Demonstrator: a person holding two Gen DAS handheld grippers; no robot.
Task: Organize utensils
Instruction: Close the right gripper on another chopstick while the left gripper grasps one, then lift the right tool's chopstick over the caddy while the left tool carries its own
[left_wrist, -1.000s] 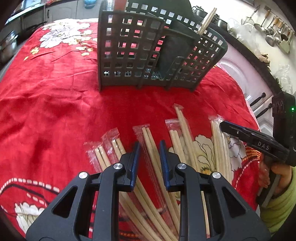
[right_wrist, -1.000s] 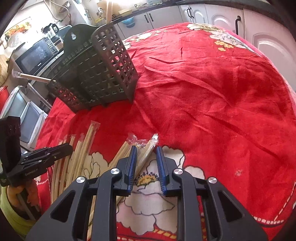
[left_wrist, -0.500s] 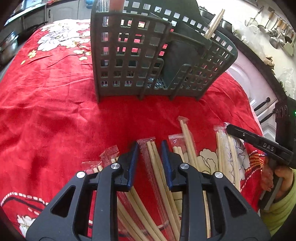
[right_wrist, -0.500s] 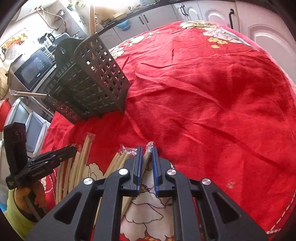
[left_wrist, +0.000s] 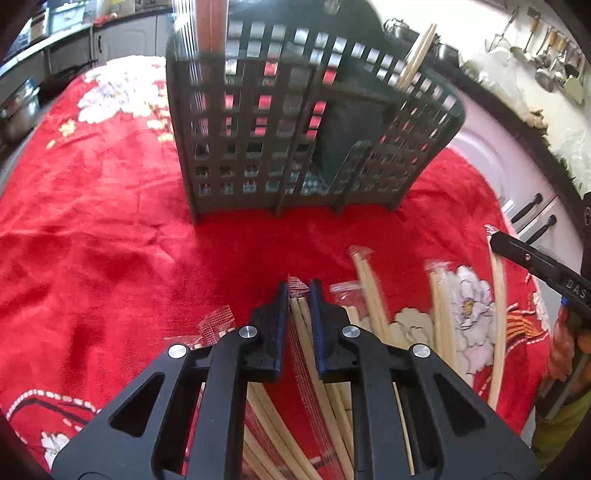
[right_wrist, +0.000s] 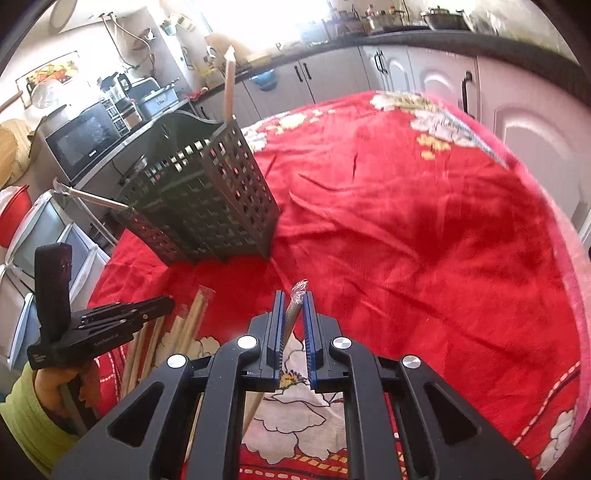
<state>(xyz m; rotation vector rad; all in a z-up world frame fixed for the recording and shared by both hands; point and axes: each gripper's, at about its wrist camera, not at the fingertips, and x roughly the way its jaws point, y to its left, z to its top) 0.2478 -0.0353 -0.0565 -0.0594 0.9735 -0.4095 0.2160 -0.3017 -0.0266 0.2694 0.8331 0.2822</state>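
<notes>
Motion blur smears the loose wrapped chopsticks (left_wrist: 373, 295) on the red tabletop (left_wrist: 110, 229), near the grey basket (left_wrist: 288, 122). The left hand-held gripper (left_wrist: 299, 291) has just narrowed onto one packet (left_wrist: 297, 295), apparently pinching it. The right hand-held gripper (right_wrist: 291, 299) clamps another wrapped pair (right_wrist: 291, 314), raised.

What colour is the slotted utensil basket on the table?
Dark grey; the utensil basket shows best in the left wrist view.

Red cloth (left_wrist: 110, 229) with white flowers, dark grey lattice basket (left_wrist: 280, 122), pale chopsticks (left_wrist: 373, 295).
</notes>
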